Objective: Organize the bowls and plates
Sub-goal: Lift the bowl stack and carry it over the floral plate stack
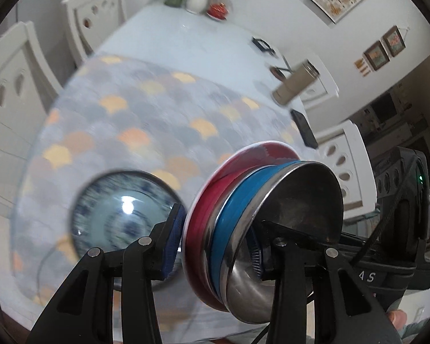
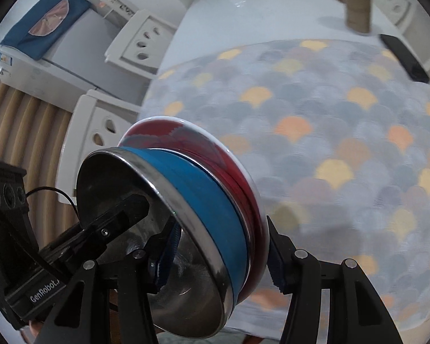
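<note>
While both our left gripper (image 1: 215,246) and right gripper (image 2: 218,258) stand clamped across the tilted stack of steel bowl (image 1: 295,200), blue bowl (image 1: 235,209) and red-rimmed plate (image 1: 206,200), the blue patterned ceramic bowl (image 1: 123,215) lies beyond our left jaws on the scalloped cloth (image 2: 329,143).

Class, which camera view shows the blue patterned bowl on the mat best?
The left wrist view: the blue patterned bowl sits on the scalloped mat, blurred but visible, left of the stacked dishes. The right wrist view does not show it.
</note>
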Demonstrator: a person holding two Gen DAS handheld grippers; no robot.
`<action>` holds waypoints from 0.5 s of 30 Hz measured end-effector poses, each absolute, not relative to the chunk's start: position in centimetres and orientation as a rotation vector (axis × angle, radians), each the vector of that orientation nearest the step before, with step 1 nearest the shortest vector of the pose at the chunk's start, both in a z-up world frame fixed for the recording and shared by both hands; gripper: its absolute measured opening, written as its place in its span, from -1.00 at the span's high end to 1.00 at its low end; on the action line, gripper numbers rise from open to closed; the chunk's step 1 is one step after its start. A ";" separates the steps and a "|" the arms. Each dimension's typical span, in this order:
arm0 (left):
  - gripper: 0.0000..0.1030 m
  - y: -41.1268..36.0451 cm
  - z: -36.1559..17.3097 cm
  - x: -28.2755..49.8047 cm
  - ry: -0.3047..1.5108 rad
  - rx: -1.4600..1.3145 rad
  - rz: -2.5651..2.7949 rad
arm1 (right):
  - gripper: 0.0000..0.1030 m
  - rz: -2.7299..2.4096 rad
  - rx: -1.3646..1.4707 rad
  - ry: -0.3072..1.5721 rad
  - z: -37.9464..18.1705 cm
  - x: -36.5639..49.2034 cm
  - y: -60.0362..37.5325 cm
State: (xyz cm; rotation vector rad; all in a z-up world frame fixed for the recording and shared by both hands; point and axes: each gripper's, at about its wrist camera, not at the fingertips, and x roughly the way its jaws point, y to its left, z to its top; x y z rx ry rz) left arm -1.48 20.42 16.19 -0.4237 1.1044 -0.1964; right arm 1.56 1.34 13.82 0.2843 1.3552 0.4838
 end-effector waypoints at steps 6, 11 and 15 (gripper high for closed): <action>0.28 25.3 14.7 -1.4 1.136 -0.446 -0.154 | -0.04 0.504 0.278 1.411 12.5 2.0 6.8; 0.28 27.9 12.0 -1.8 1.195 -0.453 -0.133 | -0.04 0.495 0.311 1.510 9.1 2.3 9.7; 0.28 29.1 9.5 -1.2 1.251 -0.457 -0.157 | -0.04 0.450 0.287 1.544 7.4 2.4 11.0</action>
